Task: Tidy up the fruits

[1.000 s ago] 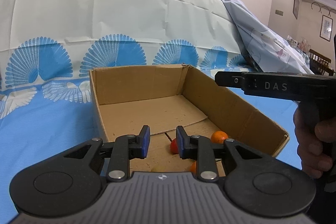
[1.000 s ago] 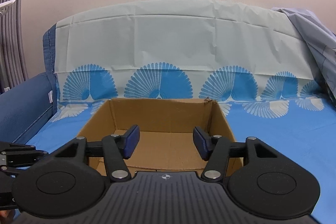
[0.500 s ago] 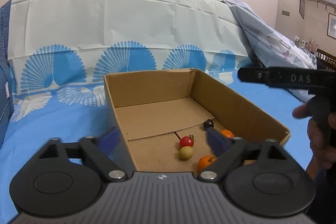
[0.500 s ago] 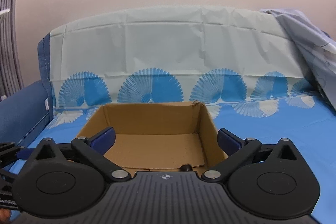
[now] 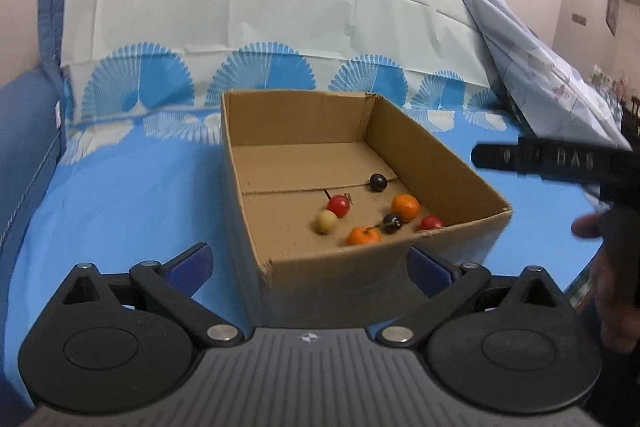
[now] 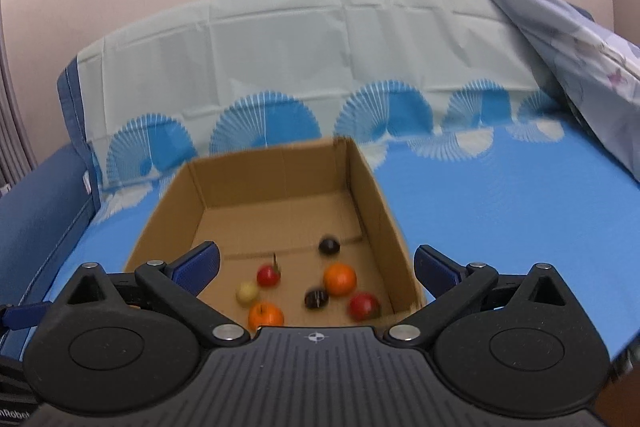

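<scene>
So both sets of jaws have just swung out wide, and neither has anything between its pads. The left gripper was nearly pinched shut a second ago right over the fruit; now its blue pads straddle the near corner of the cardboard box without touching it, and the view has pulled back enough to show the whole box. Same story with the right gripper: jaws spread, nothing held, and it now looks down into the box where before only the walls showed. All the fruit sits loose on the box floor near the front: two oranges, two red ones, a pale yellow one and two dark ones, seven pieces as far as I can count. The box rests on a blue bedsheet with a fan print, and a hand holding the right gripper's handle shows at the edge of the left view. My read: looks like the fruit is dropped off and both hands are backing away, so this is probably finished or very close. Nothing seems left outside the box from what these views show.
</scene>
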A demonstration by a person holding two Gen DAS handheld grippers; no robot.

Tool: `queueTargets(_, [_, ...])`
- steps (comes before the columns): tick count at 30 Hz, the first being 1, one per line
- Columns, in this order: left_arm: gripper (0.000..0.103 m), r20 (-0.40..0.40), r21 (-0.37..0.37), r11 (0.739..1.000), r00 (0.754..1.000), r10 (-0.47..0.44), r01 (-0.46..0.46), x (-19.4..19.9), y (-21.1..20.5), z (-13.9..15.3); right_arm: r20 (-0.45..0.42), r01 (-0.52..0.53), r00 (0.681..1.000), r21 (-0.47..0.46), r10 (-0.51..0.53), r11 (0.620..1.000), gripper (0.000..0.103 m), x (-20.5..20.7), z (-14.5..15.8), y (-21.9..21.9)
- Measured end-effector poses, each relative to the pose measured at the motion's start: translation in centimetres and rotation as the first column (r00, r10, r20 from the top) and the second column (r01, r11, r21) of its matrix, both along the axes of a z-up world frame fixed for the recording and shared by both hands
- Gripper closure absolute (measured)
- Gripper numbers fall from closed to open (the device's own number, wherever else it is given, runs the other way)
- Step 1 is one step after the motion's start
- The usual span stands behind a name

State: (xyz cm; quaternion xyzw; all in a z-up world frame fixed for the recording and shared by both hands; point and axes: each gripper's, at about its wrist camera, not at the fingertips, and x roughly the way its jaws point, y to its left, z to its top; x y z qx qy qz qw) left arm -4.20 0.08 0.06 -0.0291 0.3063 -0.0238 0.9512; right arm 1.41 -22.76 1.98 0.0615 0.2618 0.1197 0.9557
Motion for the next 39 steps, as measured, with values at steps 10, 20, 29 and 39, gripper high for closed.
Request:
queueTargets(10, [0.0,-0.095,0.001,0.999,0.995,0.036,-0.036,1.7,-0.6,-1.7,-0.033,-0.01,0.999,-0.044,0.008,0.999,0.001,-0.1,-0.9,0.9])
queueTargets(20, [0.0,-0.133,-0.018,0.999,0.99,0.049,-0.052,2.8,-0.4,-2.7,-0.051,-0.038,0.998,-0.071,0.034,0.997,0.001,0.7,-1.4,2.6])
queueTargets(29, [0.0,-0.151,-0.037,0.996,0.986,0.071,-0.077,3.3,-0.1,-2.9,-0.067,-0.046,0.997,-0.085,0.04,0.995,0.001,1.2,-1.8,3.2])
queueTargets(39, [0.0,-0.155,-0.048,0.995,0.985,0.076,-0.084,3.5,-0.1,-3.0,-0.07,-0.056,0.996,-0.097,0.049,0.994,0.001,1.4,-2.0,3.3])
